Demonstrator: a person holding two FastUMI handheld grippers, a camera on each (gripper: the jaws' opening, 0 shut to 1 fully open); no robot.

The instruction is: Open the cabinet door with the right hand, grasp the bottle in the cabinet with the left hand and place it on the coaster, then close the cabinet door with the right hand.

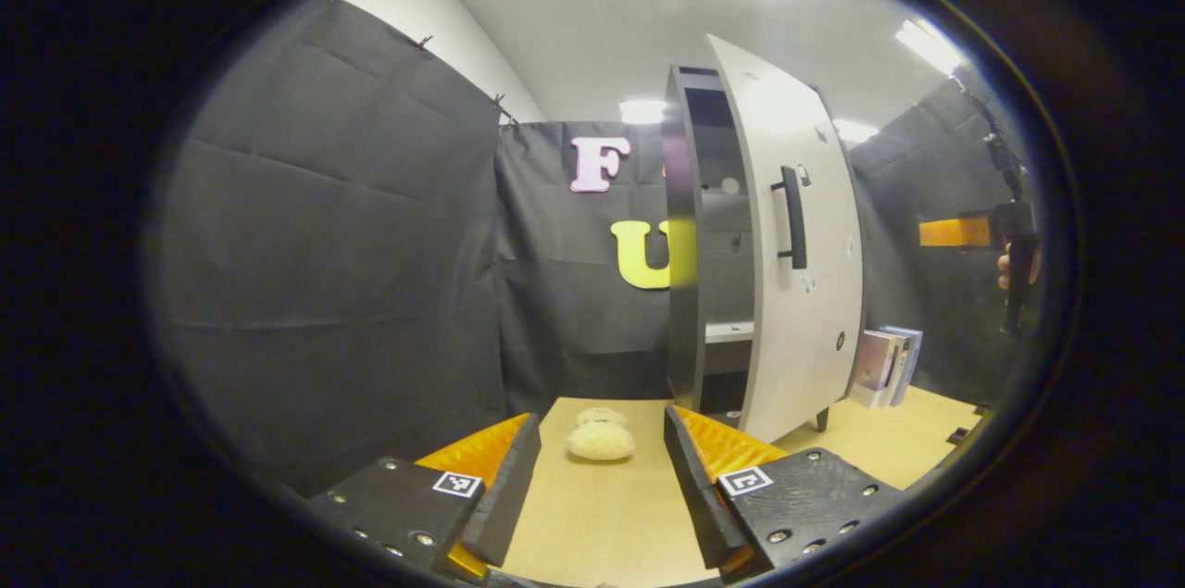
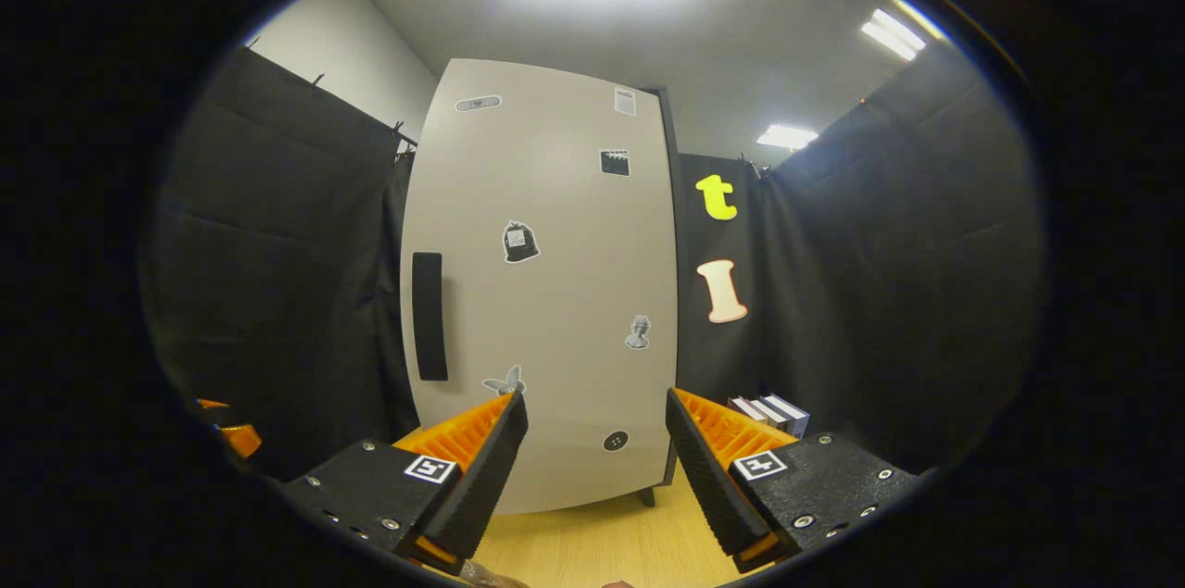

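Observation:
The cabinet (image 1: 683, 236) stands on the table with its pale door (image 1: 805, 292) swung partly out; a black handle (image 1: 792, 218) is on the door. Dark shelves show in the gap, and I make out no bottle there. A fluffy cream pad (image 1: 600, 442) lies on the table just beyond my left gripper (image 1: 602, 486), which is open and holds nothing. In the right gripper view the door (image 2: 546, 292) with its handle (image 2: 428, 315) faces my right gripper (image 2: 597, 468), which is open, empty and short of the door. A clear object (image 2: 486, 576) peeks in at the bottom edge; I cannot tell what it is.
Several books (image 1: 887, 368) lean beside the cabinet on the wooden table (image 1: 592, 532); they show again as books (image 2: 773, 412) at the right. The right gripper (image 1: 981, 231), held by a hand, hovers far right of the door. Black cloth walls close in all round.

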